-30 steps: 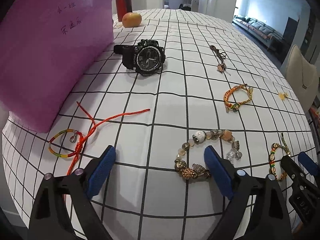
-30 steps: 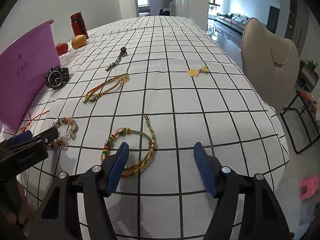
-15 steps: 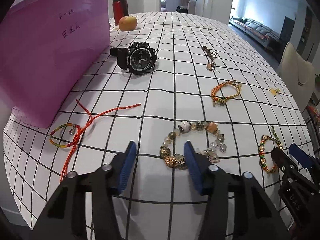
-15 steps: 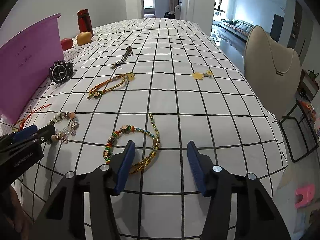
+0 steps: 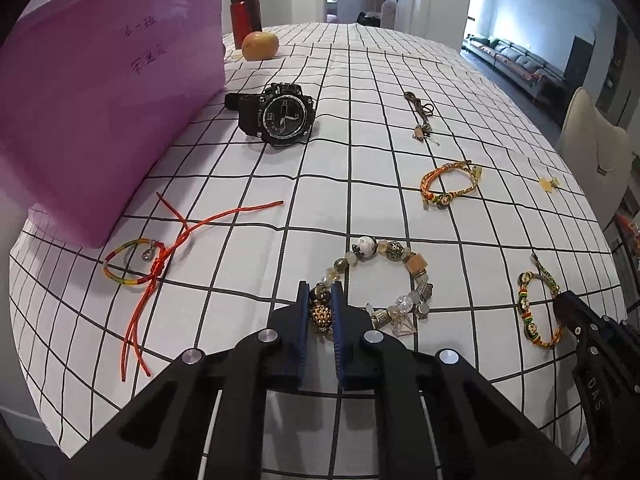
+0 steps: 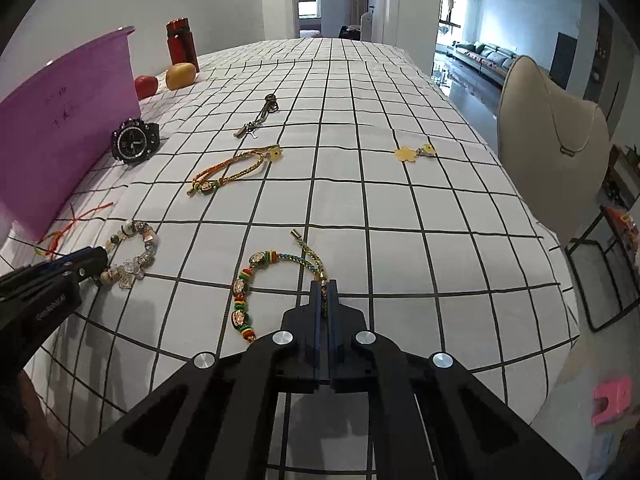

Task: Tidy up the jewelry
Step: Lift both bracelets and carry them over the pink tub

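Currently both tools are down on the table (image 5: 400, 92) with its checked cloth, each on a bracelet. Largest item: the purple bin (image 5: 100, 100), standing at the far left, well apart from both grips; my judgement is that it is the destination, so the coming carry runs leftward, and my left hand is the nearer one to it.

The beaded bracelet (image 5: 384, 280) lies as a loop just ahead and to the right of my left gripper (image 5: 321, 300). The jaws are closing on the gold bead at its near-left end, pads pressing either side of it. The rest of the loop trails off to the right, flat on the cloth.

The woven bracelet (image 6: 276, 284) sits in front of my right gripper (image 6: 325, 300), curving away to the left. The jaws are pressed together on the braided cord at its right-hand end, near the small gold ferrule.

Both grippers point steeply down at the cloth, side by side, left tool visible at the right camera's left edge.

Untouched: watch (image 5: 280, 114), red-string bracelet (image 5: 140, 264), orange cord bracelet (image 5: 450, 184).
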Motion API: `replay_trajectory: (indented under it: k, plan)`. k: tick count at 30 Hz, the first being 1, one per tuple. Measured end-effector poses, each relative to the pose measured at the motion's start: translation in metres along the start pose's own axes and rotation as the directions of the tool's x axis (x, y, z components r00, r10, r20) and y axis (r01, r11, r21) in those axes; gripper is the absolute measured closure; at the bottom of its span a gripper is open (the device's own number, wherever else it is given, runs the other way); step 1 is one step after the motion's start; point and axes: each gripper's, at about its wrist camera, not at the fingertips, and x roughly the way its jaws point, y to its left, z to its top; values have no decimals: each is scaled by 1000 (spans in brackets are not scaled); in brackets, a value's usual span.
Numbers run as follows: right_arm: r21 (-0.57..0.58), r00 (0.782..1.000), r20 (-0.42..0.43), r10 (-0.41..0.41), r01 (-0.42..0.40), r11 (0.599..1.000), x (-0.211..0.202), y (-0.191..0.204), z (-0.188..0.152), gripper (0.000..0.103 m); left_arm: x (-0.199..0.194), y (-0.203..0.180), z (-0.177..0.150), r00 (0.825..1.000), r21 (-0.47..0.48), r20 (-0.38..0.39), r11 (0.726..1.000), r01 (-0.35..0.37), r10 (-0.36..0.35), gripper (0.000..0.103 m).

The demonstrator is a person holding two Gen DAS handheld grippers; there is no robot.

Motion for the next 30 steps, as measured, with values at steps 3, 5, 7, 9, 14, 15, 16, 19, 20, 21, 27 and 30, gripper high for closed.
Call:
replay_trajectory:
  k: [3,5,7,9,14,15,16,19,20,21,27,30]
  plan:
    - [-3,1000,6,11,-11,1000,-4,0,-1,100,-3,-1,0,1000,0,3,1000,3,-3,92]
    - [-7,1000,10,19,-19,1000,-7,1,-1,100,-7,-2,1,1000,3,14,1000,6,-6,92]
    - [-13,1000,13,29,-29,1000,-11,1,1,100,-12,-4,3,1000,4,21,1000,14,-14,92]
    - [-12,999,15,39,-39,999,-15,1,3,100,-17,-5,4,1000,2,22,1000,22,-22,92]
    - [-23,998,24,64,-63,998,-30,3,9,100,-32,-9,9,999,-1,29,999,37,-37,92]
    - [-26,997,27,69,-69,997,-34,3,10,100,-37,-10,9,999,-2,30,999,37,-37,92]
    - [-29,997,28,74,-73,997,-38,3,12,100,-40,-11,10,999,-2,31,999,38,-37,92]
    - [-50,996,38,80,-78,996,-49,4,17,100,-54,-10,14,998,-17,36,999,44,-44,92]
    - [-60,995,43,86,-83,995,-55,4,20,100,-60,-10,16,998,-23,39,999,46,-45,92]
    - [-67,995,47,90,-87,994,-60,5,22,100,-64,-10,18,998,-28,42,999,46,-44,92]
    - [-105,987,69,142,-134,985,-89,10,41,100,-99,-5,31,996,-64,74,997,47,-42,92]
    - [-131,982,88,168,-156,979,-102,15,50,100,-115,1,35,995,-87,90,995,43,-36,92]
